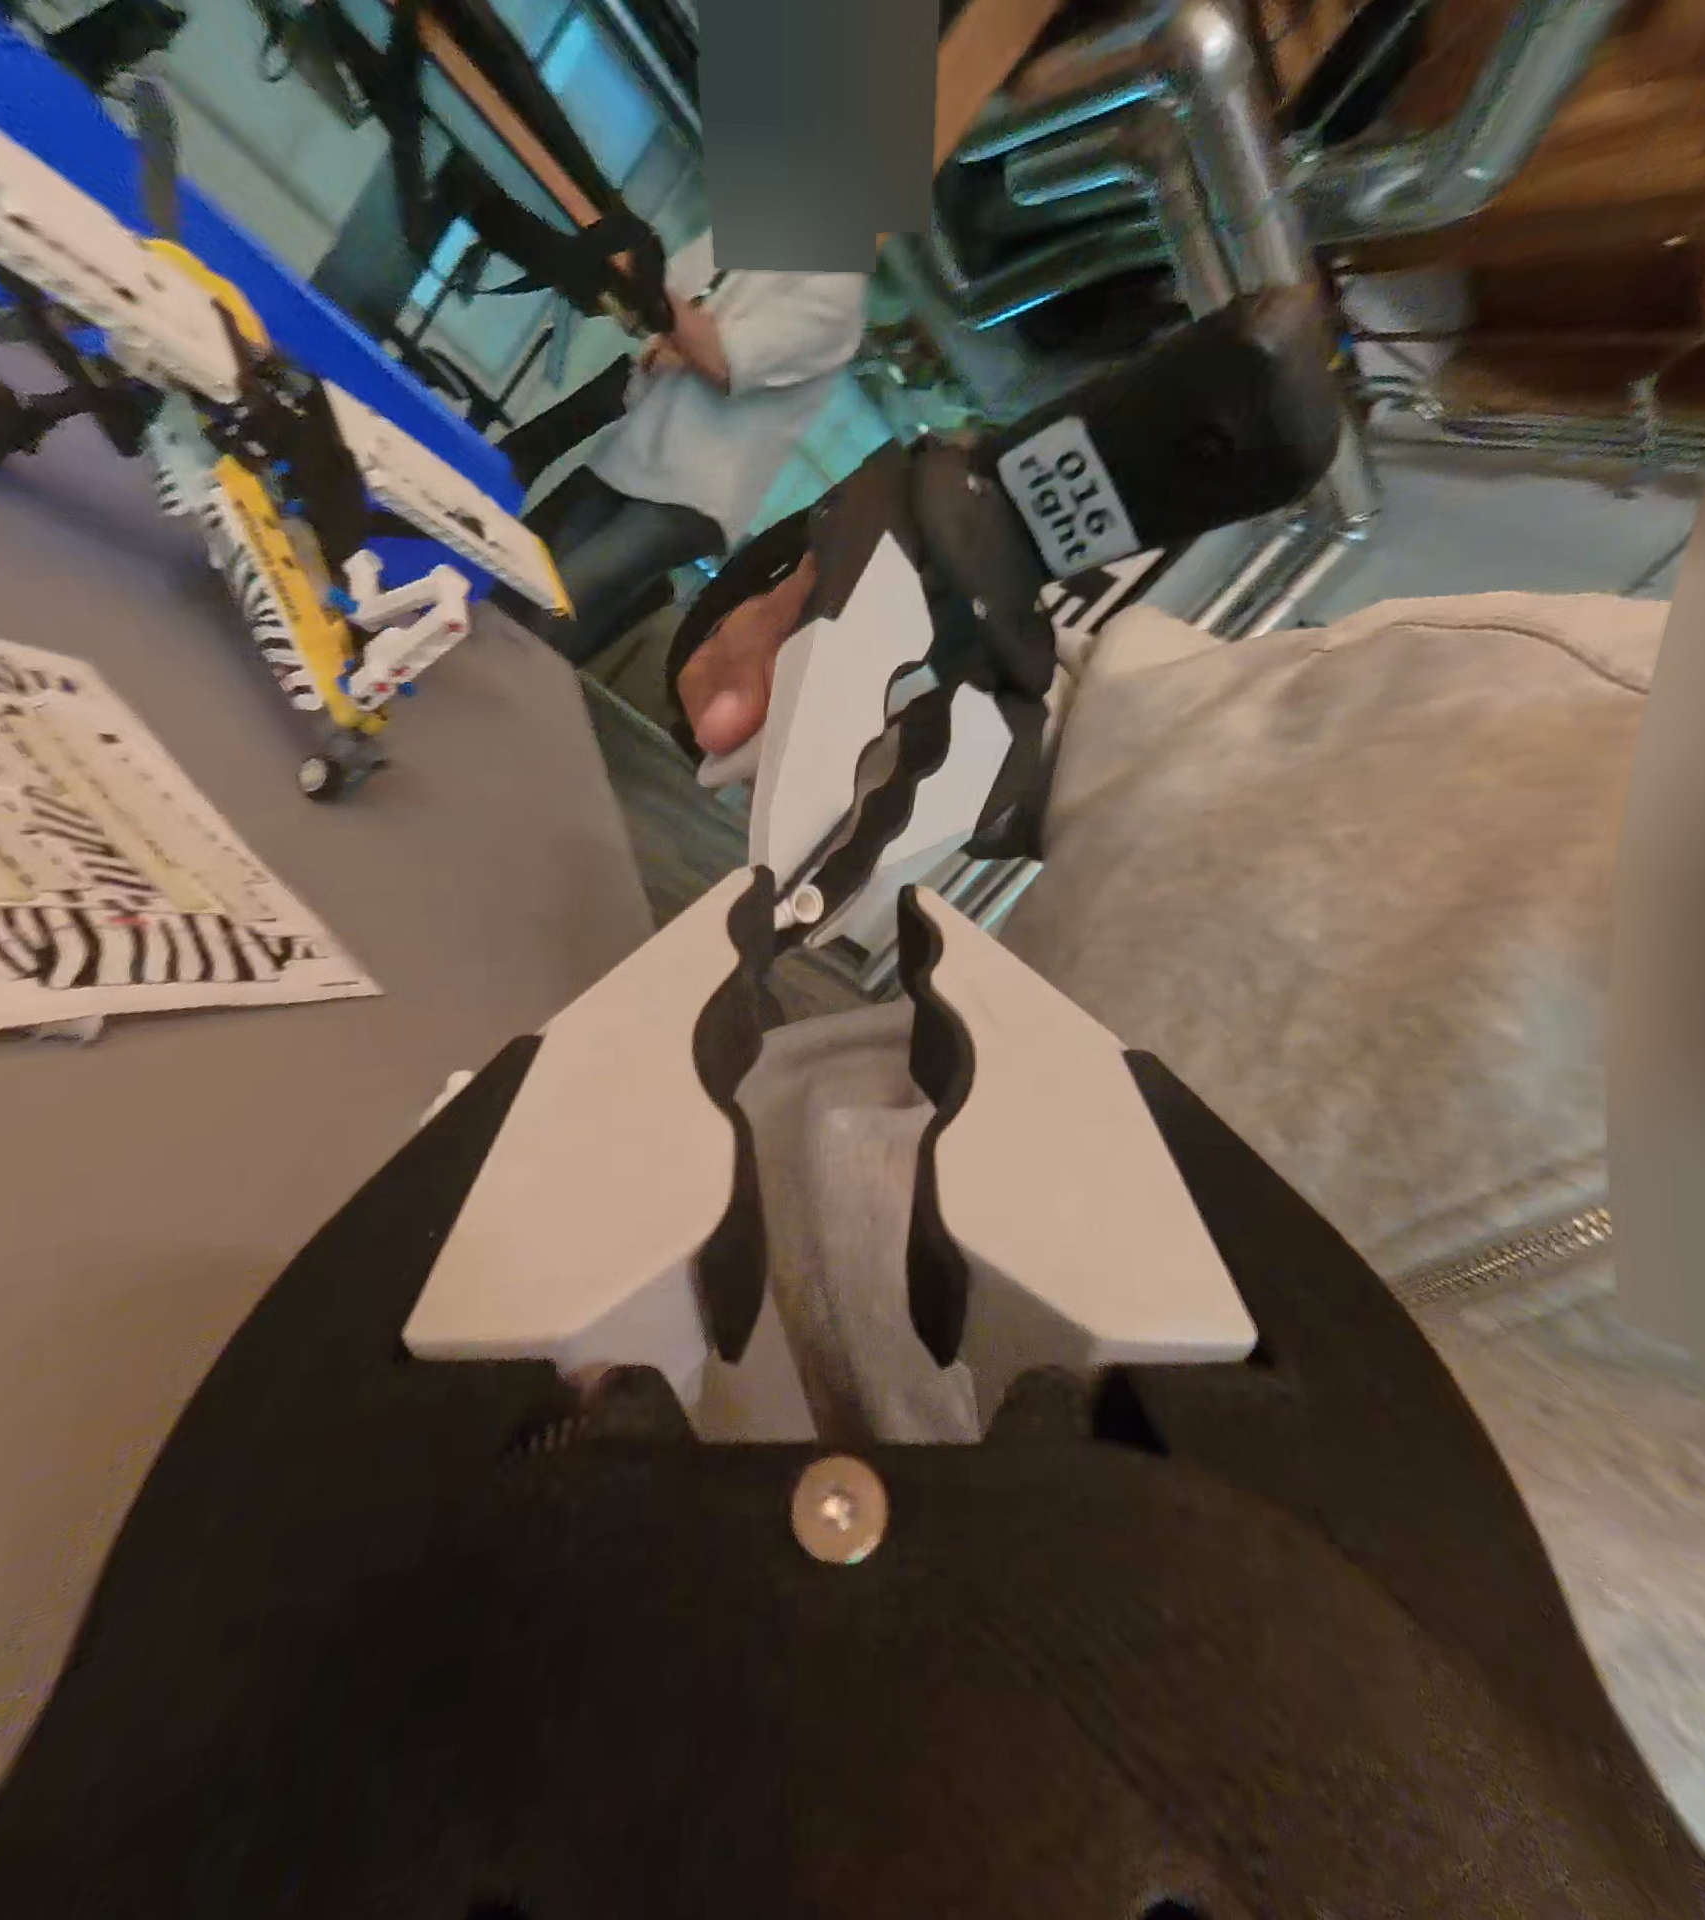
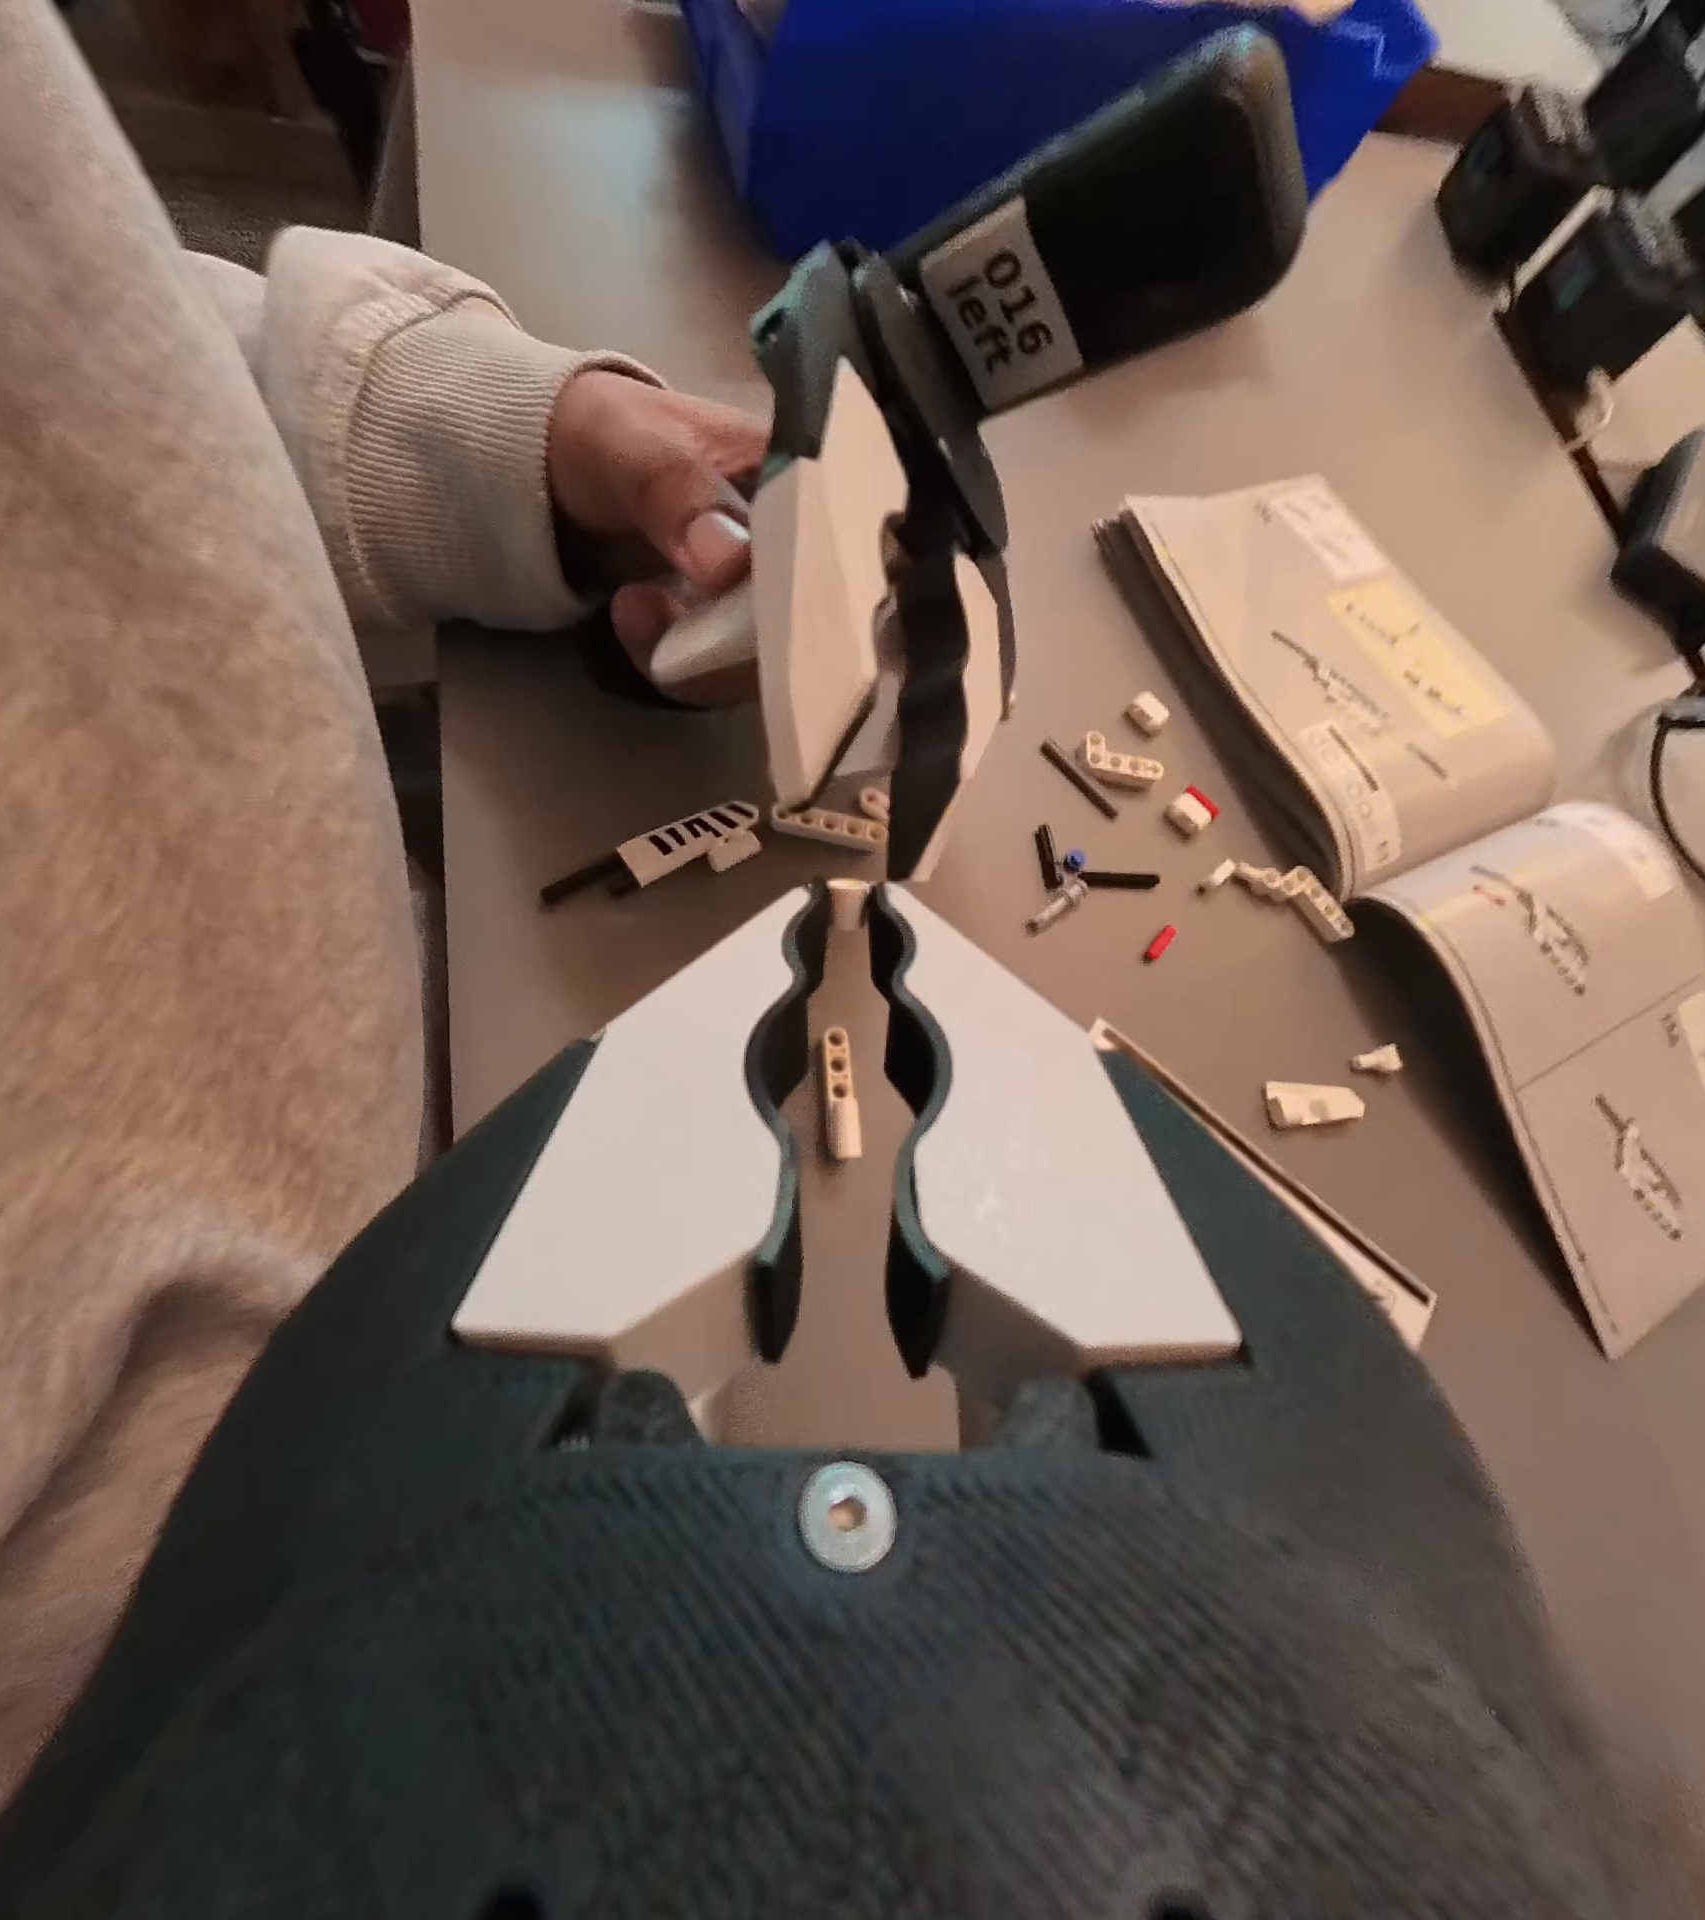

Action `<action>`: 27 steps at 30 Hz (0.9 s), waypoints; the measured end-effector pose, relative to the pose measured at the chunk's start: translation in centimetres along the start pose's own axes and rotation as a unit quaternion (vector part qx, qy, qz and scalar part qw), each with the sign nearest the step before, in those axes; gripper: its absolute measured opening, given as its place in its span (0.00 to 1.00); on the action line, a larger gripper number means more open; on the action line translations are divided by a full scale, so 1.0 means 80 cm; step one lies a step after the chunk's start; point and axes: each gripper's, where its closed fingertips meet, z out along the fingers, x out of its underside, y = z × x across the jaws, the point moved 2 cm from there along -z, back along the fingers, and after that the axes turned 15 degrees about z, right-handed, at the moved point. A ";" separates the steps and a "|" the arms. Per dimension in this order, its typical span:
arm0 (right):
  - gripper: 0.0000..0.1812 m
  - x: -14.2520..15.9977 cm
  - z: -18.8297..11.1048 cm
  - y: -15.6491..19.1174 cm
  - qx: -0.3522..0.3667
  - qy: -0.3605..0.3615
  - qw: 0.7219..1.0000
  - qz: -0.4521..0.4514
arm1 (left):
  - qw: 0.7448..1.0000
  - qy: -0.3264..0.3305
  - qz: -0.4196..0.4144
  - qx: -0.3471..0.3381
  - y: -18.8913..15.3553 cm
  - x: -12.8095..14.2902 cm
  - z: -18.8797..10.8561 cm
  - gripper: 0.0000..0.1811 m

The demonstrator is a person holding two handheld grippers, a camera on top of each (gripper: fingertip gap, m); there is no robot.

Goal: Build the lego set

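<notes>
My right gripper (image 2: 848,896) is shut on a small white pin (image 2: 846,900) pinched at its fingertips and held above the grey table (image 2: 1191,1403). The pin also shows in the left wrist view (image 1: 804,907), at the right gripper's tip (image 1: 812,920). My left gripper (image 1: 835,906) is open and empty, its tips almost touching the pin. In the right wrist view it (image 2: 915,857) points down at the pin from above, edge on. A white, yellow and black part-built model (image 1: 287,499) stands on the table to the left.
Loose parts lie on the table: a white beam (image 2: 837,1107), a striped panel (image 2: 687,836), an L-beam (image 2: 1123,764), black axles (image 2: 1076,779), a red piece (image 2: 1160,940). An open instruction booklet (image 2: 1450,831), a striped sticker sheet (image 1: 48,831) and a blue bin (image 2: 931,104) are nearby. A beige sleeve (image 2: 152,727) fills the left. The grippers are tip to tip, or close to it. The red piece (image 2: 1160,940) is about 15 cm from both grippers' fingertips.
</notes>
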 end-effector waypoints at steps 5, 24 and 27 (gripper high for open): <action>0.03 -0.015 -0.009 0.013 -0.004 -0.040 0.999 -0.007 | 1.000 -0.013 0.000 0.024 -0.010 -0.004 -0.001 0.03; 0.03 -0.039 -0.026 0.011 -0.077 -0.140 0.957 0.241 | 0.991 -0.036 0.130 -0.012 -0.026 -0.018 0.004 0.04; 0.03 -0.039 -0.025 0.013 -0.080 -0.144 0.955 0.245 | 0.991 -0.039 0.131 -0.013 -0.026 -0.019 0.002 0.01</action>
